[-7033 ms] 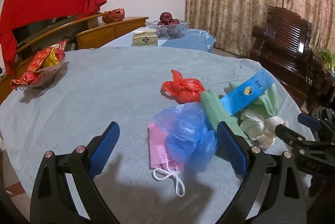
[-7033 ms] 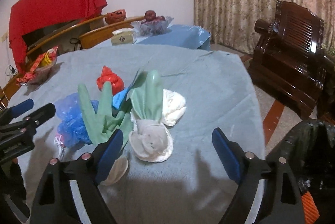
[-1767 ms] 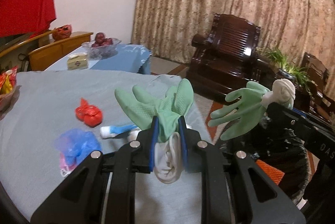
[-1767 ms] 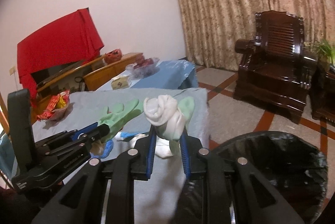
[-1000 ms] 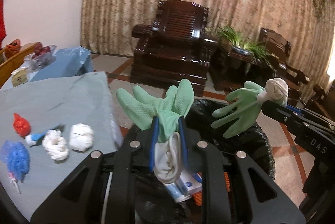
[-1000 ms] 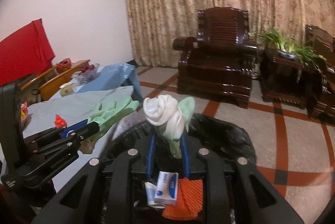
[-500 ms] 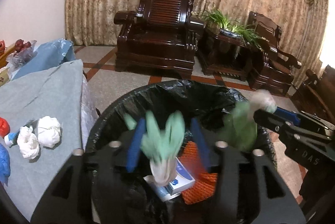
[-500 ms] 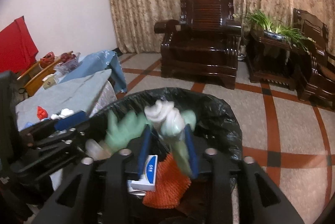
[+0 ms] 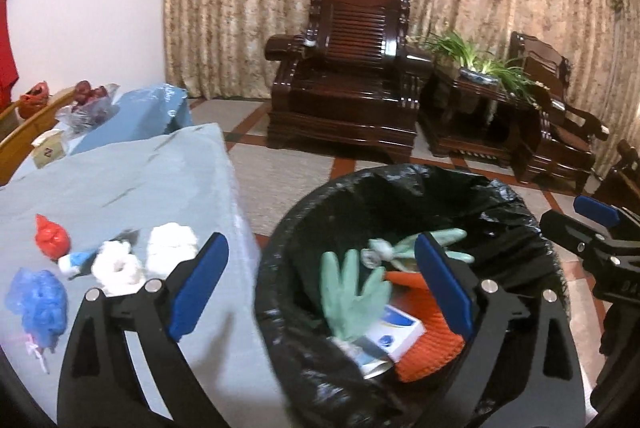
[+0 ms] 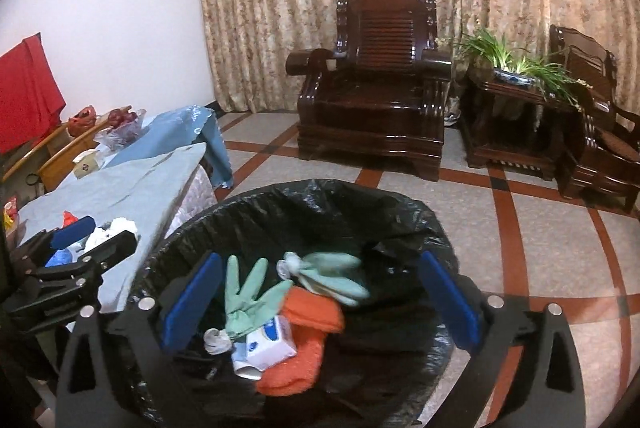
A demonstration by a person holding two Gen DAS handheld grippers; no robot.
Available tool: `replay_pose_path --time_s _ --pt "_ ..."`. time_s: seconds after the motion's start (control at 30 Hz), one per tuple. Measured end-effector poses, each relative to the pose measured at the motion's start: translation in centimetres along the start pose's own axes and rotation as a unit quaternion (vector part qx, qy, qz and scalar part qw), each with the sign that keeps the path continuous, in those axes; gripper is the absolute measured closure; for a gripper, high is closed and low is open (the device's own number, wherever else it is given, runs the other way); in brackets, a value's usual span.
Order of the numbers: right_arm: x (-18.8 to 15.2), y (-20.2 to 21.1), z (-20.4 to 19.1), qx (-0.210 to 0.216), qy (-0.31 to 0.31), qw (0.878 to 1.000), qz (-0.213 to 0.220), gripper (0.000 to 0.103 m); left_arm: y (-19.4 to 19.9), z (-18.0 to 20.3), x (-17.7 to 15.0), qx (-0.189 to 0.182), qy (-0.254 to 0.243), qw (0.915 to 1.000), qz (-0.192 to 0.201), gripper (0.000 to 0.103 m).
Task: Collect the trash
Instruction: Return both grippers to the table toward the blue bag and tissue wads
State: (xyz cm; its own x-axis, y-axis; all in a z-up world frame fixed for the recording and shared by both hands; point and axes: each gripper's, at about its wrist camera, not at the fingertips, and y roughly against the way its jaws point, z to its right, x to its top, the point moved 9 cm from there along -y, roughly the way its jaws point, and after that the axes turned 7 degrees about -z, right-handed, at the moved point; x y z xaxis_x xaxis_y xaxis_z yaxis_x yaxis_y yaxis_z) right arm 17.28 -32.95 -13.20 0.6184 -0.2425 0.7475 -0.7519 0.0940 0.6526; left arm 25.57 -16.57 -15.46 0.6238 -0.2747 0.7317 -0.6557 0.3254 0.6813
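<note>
Left wrist view: left gripper [image 9: 320, 280] over the near rim of the bin [image 9: 304, 220], jaws wide apart, nothing between them; black liner bag in the bin; inside lie a green glove [image 9: 352, 300], a second glove [image 9: 416, 248] farther back with a white wad at its cuff, a white-blue box [image 9: 396, 332], an orange cloth [image 9: 428, 352]; right gripper [image 9: 600, 224] enters at the right edge, beside the bin rim; table [image 9: 140, 171] to the left under a grey-blue cloth, carrying a red bag [image 9: 51, 242], a blue bag [image 9: 38, 302], two white wads [image 9: 120, 266] and a small tube [image 9: 74, 262] near the edge.

Right wrist view: right gripper [image 10: 320, 300] above the bin [image 10: 320, 195], jaws spread wide, empty; both gloves [image 10: 248, 298] rest on the trash inside, one beside the box [image 10: 268, 346], the other across the orange cloth [image 10: 304, 340]; left gripper [image 10: 92, 236] at the left, between table [image 10: 132, 183] and bin, its fingers apart; armchair [image 10: 376, 87] and plant [image 10: 516, 63] behind.
</note>
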Motion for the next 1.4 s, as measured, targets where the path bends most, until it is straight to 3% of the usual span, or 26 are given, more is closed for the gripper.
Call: replay_pose_path --time_s 0.37,0.67,1.17,1.4 --pt "-0.1 -0.8 -6.1 0.033 0.033 0.999 -0.004 0.006 2.6 -5.8 -1.2 0.041 0.042 0.9983 0.008 0.01" --pt "-0.5 -1.6 -12.6 0.077 0.065 0.995 -0.015 0.006 5.2 -12.9 -3.1 0.096 0.076 0.9924 0.009 0.01" --pt "-2.7 -3.4 -24.5 0.142 0.134 0.98 -0.044 0.006 9.5 -25.4 -7.8 0.199 0.148 0.9687 -0.001 0.01" --pt "-2.5 -5.4 -27.6 0.144 0.141 0.978 -0.05 0.006 10.4 -28.1 -9.2 0.215 0.178 0.9602 -0.003 0.01"
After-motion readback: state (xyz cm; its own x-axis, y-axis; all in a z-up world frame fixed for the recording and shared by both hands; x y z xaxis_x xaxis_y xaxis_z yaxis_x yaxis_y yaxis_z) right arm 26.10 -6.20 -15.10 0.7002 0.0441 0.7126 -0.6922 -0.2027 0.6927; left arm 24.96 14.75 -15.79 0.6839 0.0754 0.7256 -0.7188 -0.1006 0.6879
